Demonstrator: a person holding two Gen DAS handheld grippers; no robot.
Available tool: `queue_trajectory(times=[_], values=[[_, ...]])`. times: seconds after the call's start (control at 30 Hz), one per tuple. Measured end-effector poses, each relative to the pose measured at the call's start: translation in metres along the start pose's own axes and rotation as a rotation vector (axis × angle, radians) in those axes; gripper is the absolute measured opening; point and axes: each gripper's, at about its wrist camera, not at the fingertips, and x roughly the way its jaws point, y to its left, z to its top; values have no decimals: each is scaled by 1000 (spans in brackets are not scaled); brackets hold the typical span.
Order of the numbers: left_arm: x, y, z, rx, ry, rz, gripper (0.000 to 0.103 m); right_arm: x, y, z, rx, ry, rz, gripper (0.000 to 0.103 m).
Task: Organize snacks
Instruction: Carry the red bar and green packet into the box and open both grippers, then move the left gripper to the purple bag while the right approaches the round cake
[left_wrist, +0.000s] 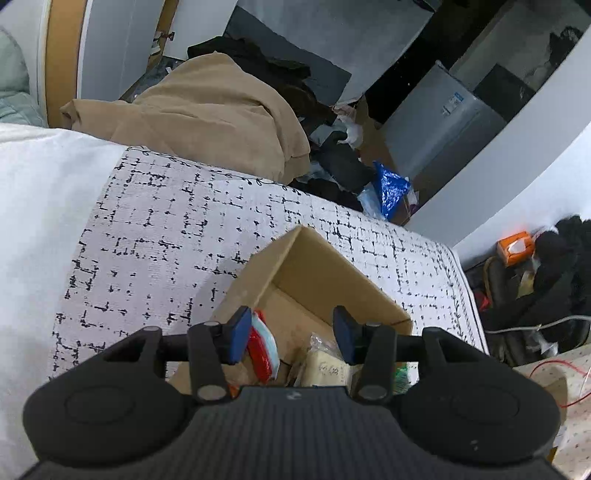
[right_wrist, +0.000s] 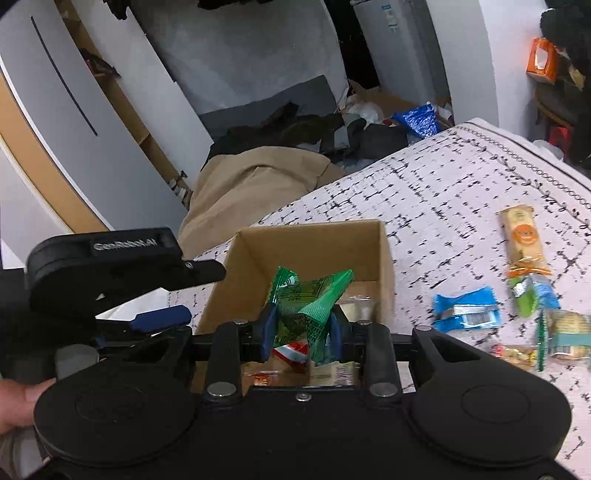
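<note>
Left wrist view first: your left gripper (left_wrist: 291, 334) hangs over the near end of the cardboard box (left_wrist: 317, 266), jaws moderately apart with nothing between the blue pads (left_wrist: 238, 334). Down in the box you can see a red and white packet (left_wrist: 263, 347) right by the pad at 9 o'clock, and a pale clear-wrapped snack (left_wrist: 327, 363) toward 5 o'clock. The box sits on the black-and-white patterned cloth (left_wrist: 166, 221), with a tan blanket (left_wrist: 207, 110) heaped past the cloth's far edge at 11 o'clock.

Right wrist view: your right gripper (right_wrist: 301, 326) is pinched on a green snack packet (right_wrist: 306, 299), pads pressing both sides, and it's held over the open box (right_wrist: 258, 247). Under it the red and white packet (right_wrist: 291, 350) lies on the box floor. Your left gripper (right_wrist: 162, 317) shows side-on at 9 o'clock, just beside the box's left wall, with a hand (right_wrist: 16, 402) on its grip. Out on the cloth (right_wrist: 424, 192) at 3 o'clock, well clear of the box, you've got loose snacks: a blue packet (right_wrist: 467, 312), an orange-labelled bar (right_wrist: 522, 240), a green and blue wrapper (right_wrist: 532, 295), plus a couple of blurry ones near the edge I can't make out.
</note>
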Motion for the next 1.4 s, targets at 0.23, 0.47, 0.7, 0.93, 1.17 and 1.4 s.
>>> queue_trajectory(times=[0.23, 0.47, 0.7, 0.93, 1.17, 1.4], values=[[-4, 4, 6, -20, -9, -12, 64, -7, 4, 0, -21, -8, 4, 56], [-5, -11, -5, 38, 18, -25, 85, -31, -20, -3, -2, -10, -46, 68], [-4, -29, -20, 103, 65, -14, 91, -55, -47, -8, 5, -25, -92, 84], [-12, -49, -35, 185, 43, -17, 99, -77, -76, -14, 5, -44, -137, 92], [-16, -72, -54, 273, 38, -64, 103, -93, -114, -17, 18, -59, -180, 93], [-10, -98, -77, 357, 71, -97, 103, -109, -148, -21, 46, -84, -204, 93]])
